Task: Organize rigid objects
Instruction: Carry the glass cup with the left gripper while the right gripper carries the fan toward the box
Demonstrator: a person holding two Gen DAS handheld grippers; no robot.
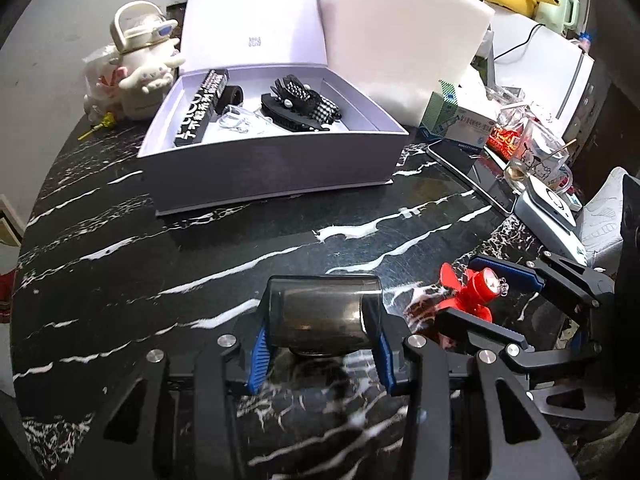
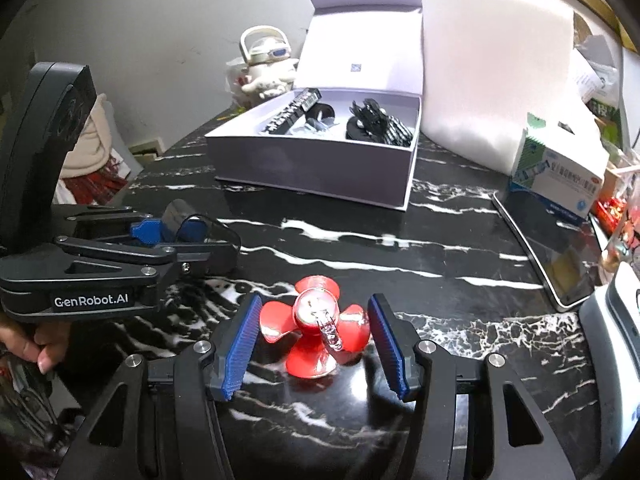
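— Case [image 1: 322, 314] first: where is it?

— It sits between my left gripper [image 1: 320, 350] pads, low over the black marble table [image 1: 200, 264]. It is a smoky, see-through case lying on its side. Both blue pads touch its ends, so I read the fingers as pinching it. From the right wrist view the left gripper [image 2: 182, 236] shows side-on with the dark case [image 2: 180, 210] between its pads.

— And your right side?

— My right gripper [image 2: 314, 344] has its fingers spread wide around a red clip [image 2: 316, 332], flower-shaped with a shiny round centre. Neither pad touches it; the clip rests on the table [image 2: 440, 240] between them. The left view shows the same clip [image 1: 474, 290] inside the right gripper [image 1: 492, 296].

— What lies ahead?

— A white box [image 1: 276, 164] stands open with its lid up, well beyond both grippers. Inside I see a long black bar [image 1: 200, 114] with white lettering and a black hair clip [image 1: 298, 104] with pearls and checked fabric. A white plush mug [image 1: 146, 64] stands just left of the box, a medicine carton [image 1: 460, 120] to its right, and a tablet [image 2: 560, 256] lies flat near the carton.
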